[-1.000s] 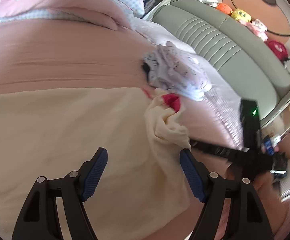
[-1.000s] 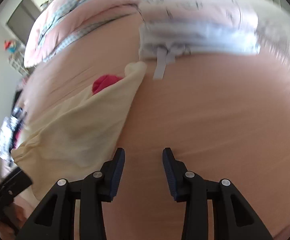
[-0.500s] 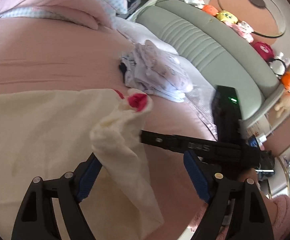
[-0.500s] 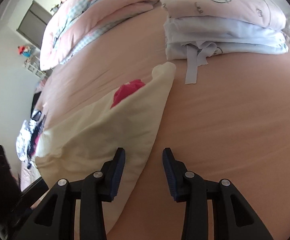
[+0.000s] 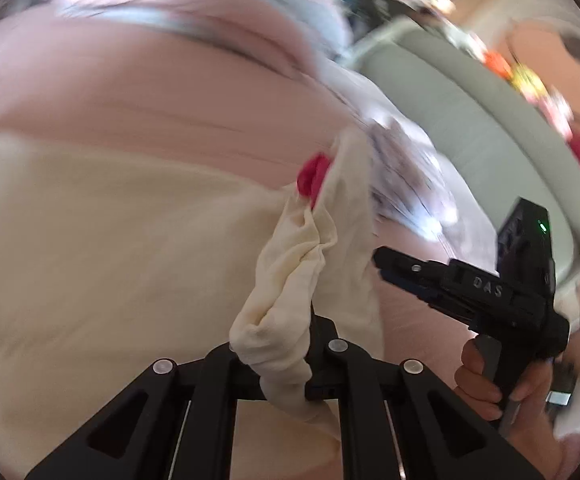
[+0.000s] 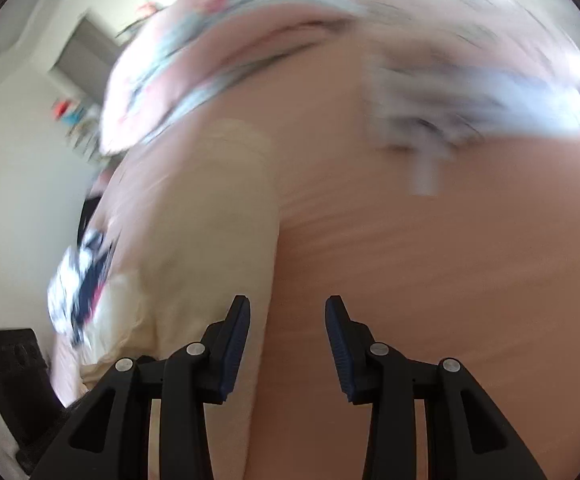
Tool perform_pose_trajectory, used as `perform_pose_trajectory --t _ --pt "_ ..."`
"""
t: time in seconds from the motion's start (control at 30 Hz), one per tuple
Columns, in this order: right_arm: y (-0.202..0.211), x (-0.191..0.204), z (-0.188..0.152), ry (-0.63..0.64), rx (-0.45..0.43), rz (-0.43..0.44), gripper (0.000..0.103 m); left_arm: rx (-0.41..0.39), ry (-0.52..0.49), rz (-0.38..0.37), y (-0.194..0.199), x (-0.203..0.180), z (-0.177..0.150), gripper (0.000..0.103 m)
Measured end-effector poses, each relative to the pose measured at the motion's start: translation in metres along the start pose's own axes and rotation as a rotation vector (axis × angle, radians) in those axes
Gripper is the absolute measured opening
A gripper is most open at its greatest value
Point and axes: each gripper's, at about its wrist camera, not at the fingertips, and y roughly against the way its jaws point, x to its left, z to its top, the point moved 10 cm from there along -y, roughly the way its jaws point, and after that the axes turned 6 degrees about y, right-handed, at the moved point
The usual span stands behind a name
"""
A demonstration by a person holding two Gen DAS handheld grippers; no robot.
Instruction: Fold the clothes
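Observation:
A cream garment (image 5: 109, 248) with a red patch (image 5: 312, 176) lies spread on the pink bed (image 5: 169, 92). My left gripper (image 5: 285, 344) is shut on a bunched fold of its right edge, and the cloth hides the fingertips. In the left wrist view my right gripper (image 5: 386, 266) hovers just right of that fold, held by a hand (image 5: 486, 384). In the right wrist view the right gripper (image 6: 287, 344) is open with nothing between its fingers, its left finger above the cream garment (image 6: 217, 220). Both views are blurred by motion.
A folded stack of pale printed clothes (image 6: 470, 92) sits farther up the bed, also the stack (image 5: 410, 176). A pink and blue quilt (image 6: 209, 40) lies at the head. A dark patterned garment (image 6: 81, 280) lies at the left. A grey padded headboard (image 5: 470, 120) carries plush toys.
My left gripper has gone from open to shut on the bunched edge of the cream garment. The right gripper stays open beside it. Both cameras are swinging.

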Motion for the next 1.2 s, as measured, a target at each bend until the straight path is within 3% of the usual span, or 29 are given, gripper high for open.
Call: perform_pose_trajectory --t 0.2,0.3,0.4,0.6,0.73,0.9,1.0,1.13,1.2 --pt "-0.017 0.071 -0.012 0.181 -0.010 0.046 0.039 -0.019 0.034 0.060 0.013 0.037 -0.013 0.007" --pt "-0.032 0.082 -0.033 0.265 0.042 -0.005 0.039 -0.028 0.052 0.090 0.020 0.055 -0.020 0.007" --pt "-0.042 0.080 -0.043 0.321 0.055 -0.064 0.039 -0.052 0.045 0.093 0.026 0.050 -0.019 0.007" --pt "-0.029 0.076 -0.033 0.247 0.019 -0.002 0.039 -0.116 0.019 0.095 0.054 0.033 -0.013 0.007" --pt "-0.034 0.078 -0.033 0.248 0.038 0.003 0.039 -0.050 0.028 0.138 0.041 0.049 -0.036 0.007" --pt "-0.049 0.084 -0.046 0.307 0.097 -0.059 0.039 0.035 0.115 0.106 0.018 0.069 -0.050 0.011" --pt "-0.045 0.074 -0.053 0.274 0.100 -0.064 0.043 0.072 0.120 0.102 0.024 0.069 -0.047 0.014" --pt "-0.036 0.068 -0.047 0.248 0.057 -0.070 0.043 -0.015 0.008 0.200 0.052 0.063 -0.031 0.029" --pt "-0.033 0.064 -0.044 0.238 0.050 -0.075 0.043 -0.078 -0.072 0.263 0.069 0.059 -0.020 0.030"
